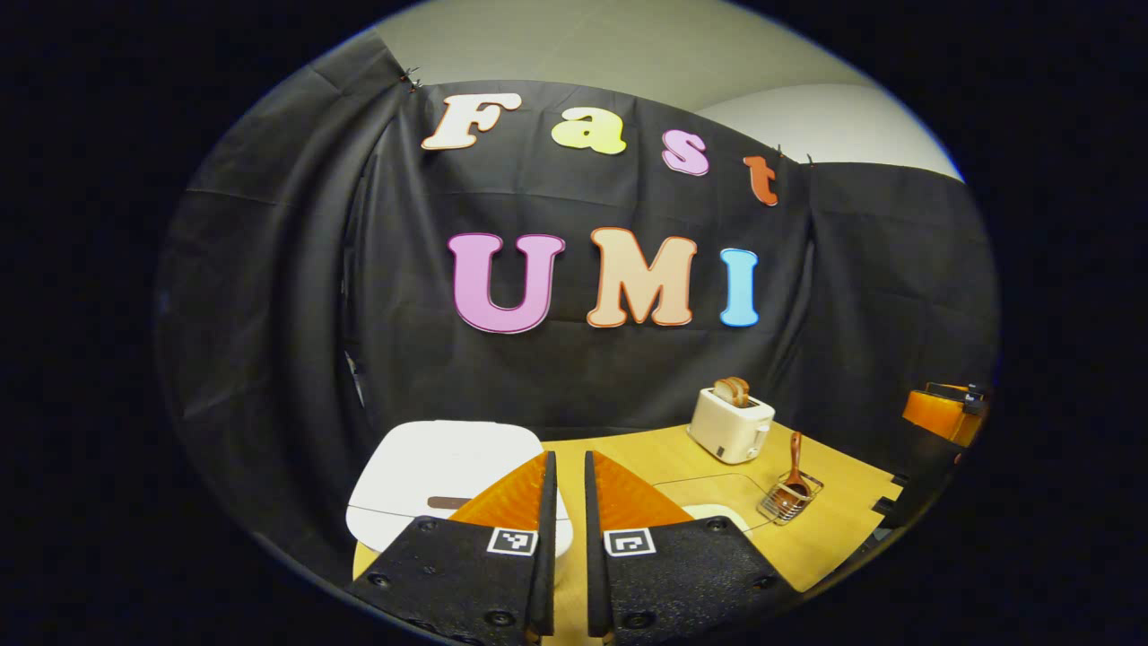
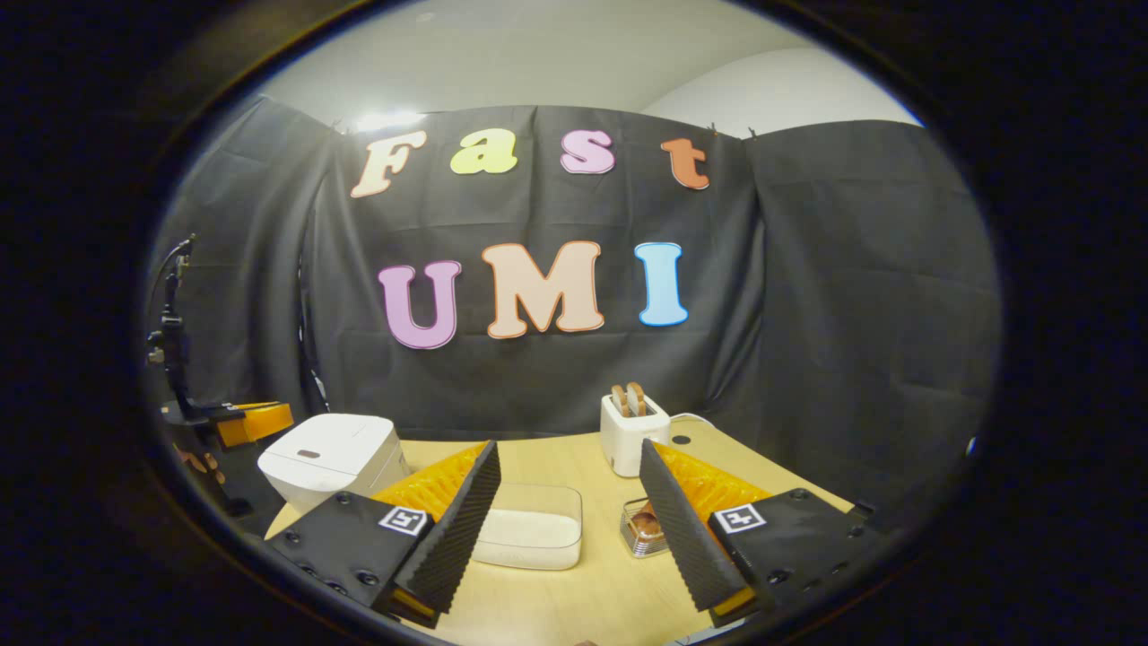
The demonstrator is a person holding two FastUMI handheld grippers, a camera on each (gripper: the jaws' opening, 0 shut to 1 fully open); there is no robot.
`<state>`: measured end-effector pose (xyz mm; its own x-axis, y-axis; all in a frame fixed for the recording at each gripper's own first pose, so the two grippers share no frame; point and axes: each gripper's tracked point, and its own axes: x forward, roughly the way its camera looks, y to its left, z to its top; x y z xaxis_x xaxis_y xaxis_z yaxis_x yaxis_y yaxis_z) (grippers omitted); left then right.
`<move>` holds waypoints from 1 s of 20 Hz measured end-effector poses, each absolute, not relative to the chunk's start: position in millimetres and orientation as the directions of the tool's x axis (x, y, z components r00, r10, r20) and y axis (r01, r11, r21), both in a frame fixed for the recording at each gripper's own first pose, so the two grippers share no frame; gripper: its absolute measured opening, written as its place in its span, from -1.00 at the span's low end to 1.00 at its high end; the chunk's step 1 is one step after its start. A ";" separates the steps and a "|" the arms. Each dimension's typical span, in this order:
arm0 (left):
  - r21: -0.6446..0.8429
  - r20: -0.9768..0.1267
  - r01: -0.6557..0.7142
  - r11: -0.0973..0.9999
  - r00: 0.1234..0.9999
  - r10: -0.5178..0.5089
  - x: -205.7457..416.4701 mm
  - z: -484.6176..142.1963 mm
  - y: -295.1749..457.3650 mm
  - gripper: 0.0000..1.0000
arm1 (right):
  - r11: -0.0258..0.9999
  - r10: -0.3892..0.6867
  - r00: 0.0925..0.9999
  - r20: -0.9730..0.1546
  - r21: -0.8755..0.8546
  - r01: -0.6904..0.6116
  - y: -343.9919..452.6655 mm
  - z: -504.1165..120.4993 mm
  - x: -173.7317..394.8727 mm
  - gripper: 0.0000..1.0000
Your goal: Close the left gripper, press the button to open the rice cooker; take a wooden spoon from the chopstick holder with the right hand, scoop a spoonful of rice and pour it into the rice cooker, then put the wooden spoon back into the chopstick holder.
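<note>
At the left of the tabletop (image 2: 574, 601) sits the white rice cooker (image 1: 439, 475), lid down. The left gripper (image 1: 567, 475) hangs above it, fingers nearly together with a thin gap, holding nothing. Right gripper (image 2: 569, 502) spread wide and empty, a clear rice box (image 2: 529, 529) between its fingers. Left gripper view catches the wooden spoon (image 1: 795, 462) upright in the wire chopstick holder (image 1: 787, 502); beside it, a toaster (image 1: 731, 423) with bread.

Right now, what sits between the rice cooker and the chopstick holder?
In the right gripper view, a clear container of rice sits between the rice cooker and the chopstick holder.
</note>
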<state>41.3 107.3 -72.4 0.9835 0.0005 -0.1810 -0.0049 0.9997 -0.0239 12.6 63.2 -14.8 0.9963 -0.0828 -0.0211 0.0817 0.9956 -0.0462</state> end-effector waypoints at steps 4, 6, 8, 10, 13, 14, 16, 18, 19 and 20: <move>0.008 -0.188 -0.055 0.998 0.981 0.055 54.7 -78.6 139.8 -1.00 | 0.996 -0.072 0.997 -0.025 -0.053 0.071 71.1 -14.5 23.3 0.94; 0.030 -0.188 -0.068 0.997 0.980 0.072 61.4 -81.4 155.5 -1.00 | 0.996 -0.071 0.997 -0.028 -0.062 0.069 72.1 -15.3 30.5 0.94; 0.033 -0.198 -0.069 0.997 0.977 0.074 68.5 -87.7 165.4 -1.00 | 0.995 -0.068 0.997 -0.037 -0.072 0.066 75.1 -17.8 40.2 0.94; 0.015 -0.221 -0.064 0.998 0.973 0.066 74.8 -99.8 170.8 -1.00 | 0.994 -0.070 0.997 -0.041 -0.082 0.066 75.4 -18.6 47.1 0.94; -0.012 -0.264 -0.075 0.997 0.962 0.069 82.6 -120.8 180.7 -1.00 | 0.994 -0.073 0.996 -0.048 -0.083 0.069 76.5 -21.3 54.9 0.94; -0.022 -0.279 -0.079 0.997 0.958 0.070 85.9 -127.9 183.2 -1.00 | 0.994 -0.077 0.996 -0.051 -0.085 0.073 75.2 -22.3 56.3 0.94; -0.040 -0.310 -0.086 0.995 0.948 0.069 90.6 -143.8 189.0 -1.00 | 0.993 -0.086 0.995 -0.057 -0.089 0.080 73.3 -24.5 57.0 0.94; -0.034 -0.347 -0.094 0.995 0.935 0.077 90.6 -162.1 194.4 -1.00 | 0.992 -0.094 0.993 -0.065 -0.090 0.088 70.7 -29.1 57.3 0.94; -0.034 -0.360 -0.097 0.995 0.930 0.078 89.1 -169.5 195.4 -1.00 | 0.992 -0.099 0.992 -0.074 -0.089 0.093 68.6 -33.4 57.1 0.94; -0.035 -0.368 -0.100 0.994 0.927 0.080 86.8 -174.0 196.9 -1.00 | 0.991 -0.103 0.991 -0.082 -0.088 0.096 67.7 -36.8 57.7 0.94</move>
